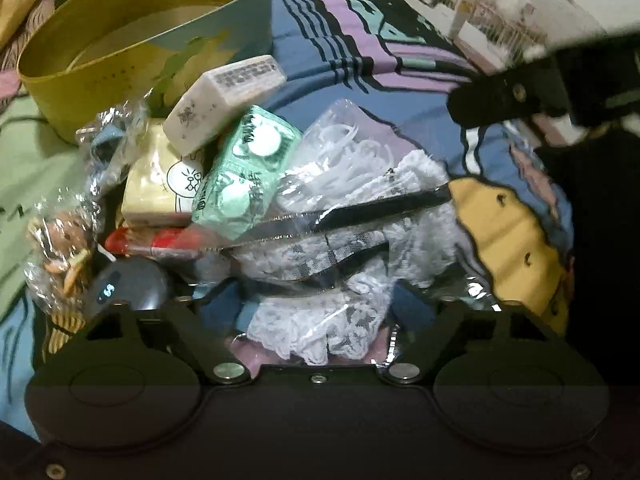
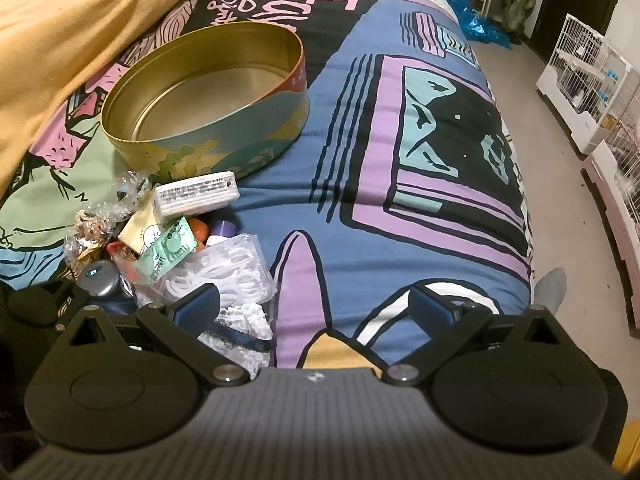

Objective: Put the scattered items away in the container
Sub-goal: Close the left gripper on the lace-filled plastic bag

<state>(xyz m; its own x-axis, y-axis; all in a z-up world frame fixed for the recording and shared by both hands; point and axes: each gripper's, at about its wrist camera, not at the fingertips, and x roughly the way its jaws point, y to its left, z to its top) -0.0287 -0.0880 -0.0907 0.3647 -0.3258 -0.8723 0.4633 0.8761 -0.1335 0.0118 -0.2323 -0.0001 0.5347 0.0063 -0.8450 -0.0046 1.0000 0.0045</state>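
- We see the round tin (image 2: 204, 92) standing empty at the far left of the bed (image 2: 400, 240).
- Just in front of it lies the pile: a white box (image 2: 196, 196), a green packet (image 2: 168, 252), and a clear bag of lace (image 1: 332, 248).
- Our left hand-held gripper (image 1: 316, 300) straddles that bag; we cannot tell whether it grips.
- Our right hand-held gripper (image 2: 316, 306) stands wide, holding nothing.

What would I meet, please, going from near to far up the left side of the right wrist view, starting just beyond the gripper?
White lace item in clear wrap → bag of white floss picks → green packet → white barcoded packet → round tin → orange blanket.
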